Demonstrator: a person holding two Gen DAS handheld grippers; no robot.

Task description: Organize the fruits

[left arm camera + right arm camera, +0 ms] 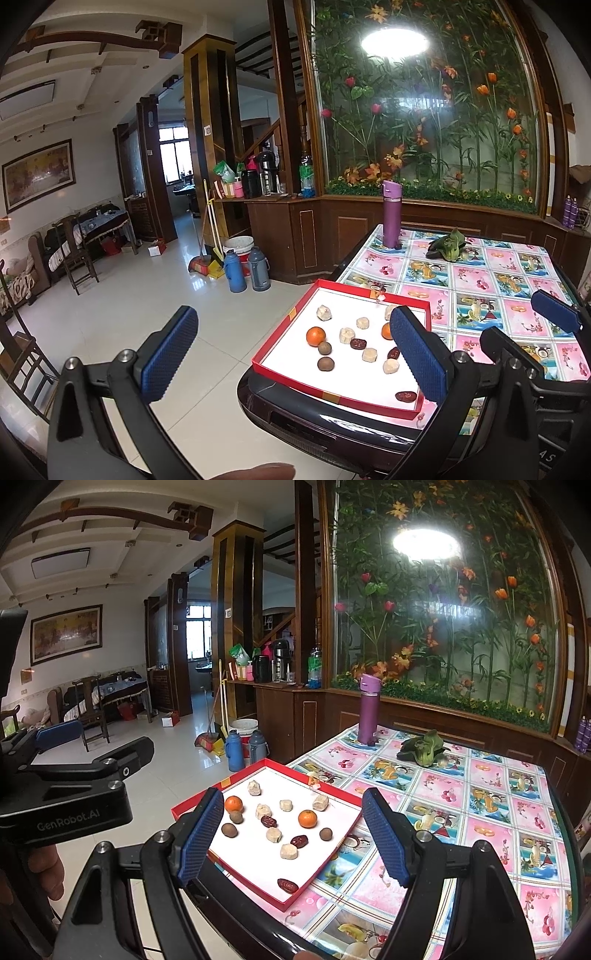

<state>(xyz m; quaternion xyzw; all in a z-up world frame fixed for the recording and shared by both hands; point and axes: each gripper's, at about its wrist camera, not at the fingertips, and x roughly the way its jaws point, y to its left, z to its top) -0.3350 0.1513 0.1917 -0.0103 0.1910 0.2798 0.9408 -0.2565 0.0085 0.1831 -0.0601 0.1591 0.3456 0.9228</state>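
Observation:
A red-rimmed tray (332, 396) (258, 890) with a white floor sits at the table's near left corner. Loose in it lie two oranges (316, 336) (307, 818), brown round fruits (325, 363) (228, 830), dark red dates (357, 343) (299, 840) and several pale lumps (346, 335) (273, 834). My left gripper (293, 354) hovers open in front of the tray, mostly over the floor, its fingers empty. My right gripper (293, 834) stands open beside it, short of the tray, holding nothing. In the left wrist view a finger hides part of the second orange.
The table (480, 805) wears a pink and blue fruit-print cloth. A purple bottle (390, 214) (367, 709) and a green leafy vegetable (445, 247) (424, 749) stand at its far end. Two thermos flasks (245, 271) sit on the tiled floor to the left.

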